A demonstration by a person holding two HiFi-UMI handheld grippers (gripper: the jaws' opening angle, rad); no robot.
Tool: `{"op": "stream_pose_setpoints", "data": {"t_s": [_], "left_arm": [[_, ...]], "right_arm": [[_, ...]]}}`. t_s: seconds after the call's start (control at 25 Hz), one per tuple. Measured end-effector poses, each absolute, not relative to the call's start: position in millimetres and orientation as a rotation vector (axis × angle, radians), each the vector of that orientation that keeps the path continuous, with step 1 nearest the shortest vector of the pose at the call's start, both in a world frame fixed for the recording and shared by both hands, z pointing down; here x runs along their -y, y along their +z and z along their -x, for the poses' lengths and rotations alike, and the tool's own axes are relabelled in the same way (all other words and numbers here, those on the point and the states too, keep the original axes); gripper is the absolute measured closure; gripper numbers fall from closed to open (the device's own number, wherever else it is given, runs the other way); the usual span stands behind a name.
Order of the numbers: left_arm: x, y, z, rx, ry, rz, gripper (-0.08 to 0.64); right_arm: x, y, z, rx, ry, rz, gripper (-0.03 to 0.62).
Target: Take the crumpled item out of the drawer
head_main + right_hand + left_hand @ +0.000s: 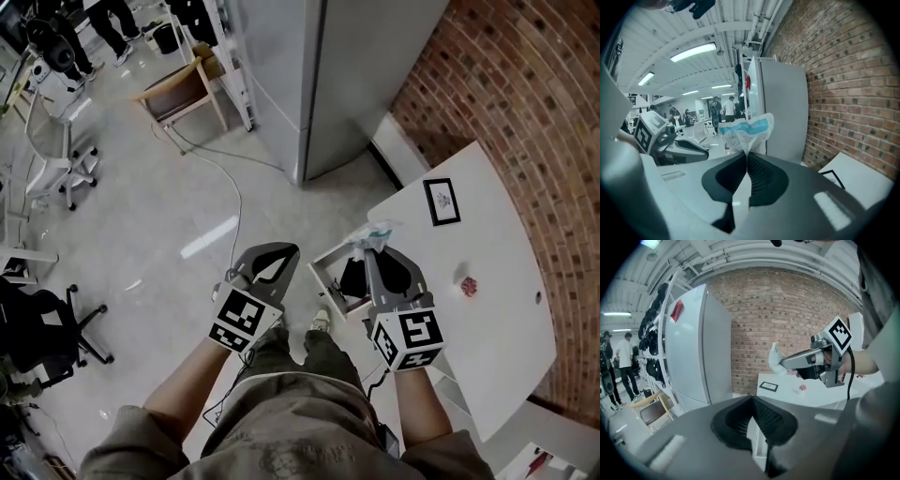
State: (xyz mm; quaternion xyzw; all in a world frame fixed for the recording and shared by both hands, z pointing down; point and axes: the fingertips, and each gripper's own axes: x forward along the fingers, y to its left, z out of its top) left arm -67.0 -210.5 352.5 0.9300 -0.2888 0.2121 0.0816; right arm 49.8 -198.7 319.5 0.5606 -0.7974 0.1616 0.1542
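Left gripper [752, 398] clenched on nothing, level with the right one and beside the open drawer [323, 267]; right gripper [746, 155] pinched on the crumpled item [749, 129], a white-and-blue wad held clear above the drawer at the white table's [497, 319] edge.

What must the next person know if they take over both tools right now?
Left tool: shut, empty, held in the air.
Right tool: shut on the crumpled wrapper, held up in the air.
Drawer: open, at the edge of the white table.
Done: wrapper is out of the drawer.
To do: probably put it down, perhaps on the table; keep the grip until then.
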Motion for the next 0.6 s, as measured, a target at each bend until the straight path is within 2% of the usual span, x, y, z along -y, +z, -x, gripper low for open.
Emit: {"op": "stream_pose_setpoints", "data": {"t_s": [0.6], "left_arm": [[186.0, 228.6, 95.7, 1.017, 0.389, -2.944, 0.56]], "right_arm": [[170.6, 186.3, -18.3, 2.479, 0.161, -1.643, 0.558]]}}
